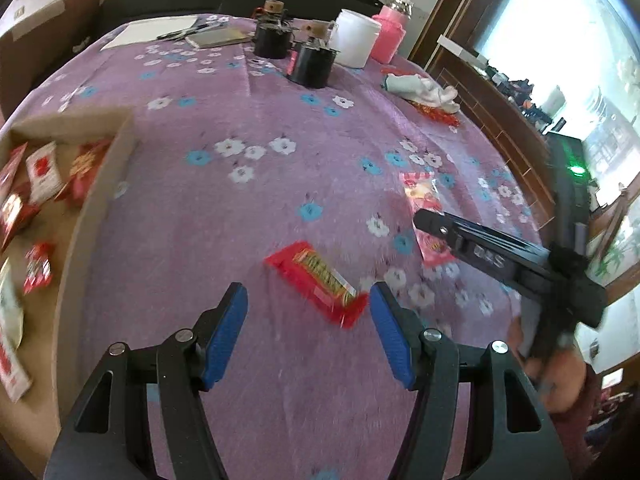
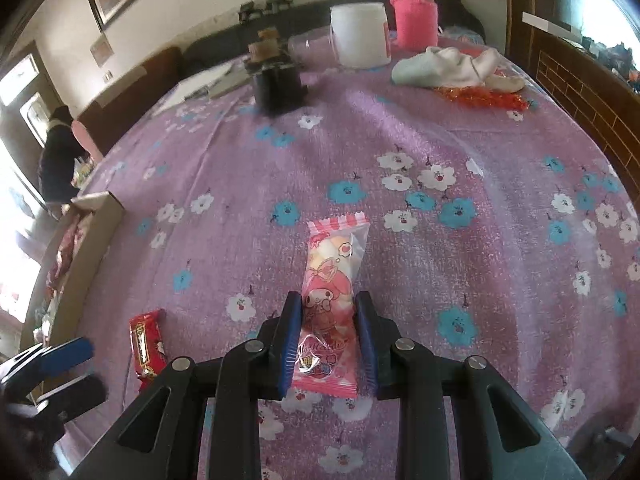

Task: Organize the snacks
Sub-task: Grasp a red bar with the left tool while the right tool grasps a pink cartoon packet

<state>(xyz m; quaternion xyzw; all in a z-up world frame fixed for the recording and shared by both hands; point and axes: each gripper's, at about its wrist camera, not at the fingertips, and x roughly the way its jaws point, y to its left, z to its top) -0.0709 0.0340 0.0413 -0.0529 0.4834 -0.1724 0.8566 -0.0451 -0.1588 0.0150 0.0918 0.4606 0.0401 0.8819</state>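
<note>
1. Left gripper [image 1: 306, 334]: jaws stood spread with nothing between the pads. The red snack bar [image 1: 318, 282] lay on the cloth just beyond the fingertips, its near right end reaching toward the right pad; blurred, so contact could not be judged.
2. Right gripper [image 2: 328, 338]: jaws drawn in on the pink candy packet [image 2: 334, 300], both pads against its sides. The packet's far end stuck out beyond the tips; its near end lay between the fingers.
3. Cardboard box [image 1: 100, 184]: at the left edge of the left wrist view, holding several red and white packets. Its near and left parts were cut off by the frame; lettering on the packets was unreadable.
4. Tablecloth [image 1: 248, 184]: purple with white and blue flowers. A broad bare stretch lay between the box and the two snacks, and from there to the far clutter.
5. Far end of the table: two black jars [image 1: 308, 62] with cork tops, a white tub [image 1: 354, 40], a pink bottle [image 1: 388, 34] and papers [image 1: 152, 30]. Details were small and soft.
6. Far right: a crumpled white cloth [image 2: 452, 66] partly covered an orange wrapper [image 2: 480, 98], close to the table's right edge.
7. Person [image 2: 56, 160]: a dark figure at far left in the right wrist view, partly washed out by window glare.
</note>
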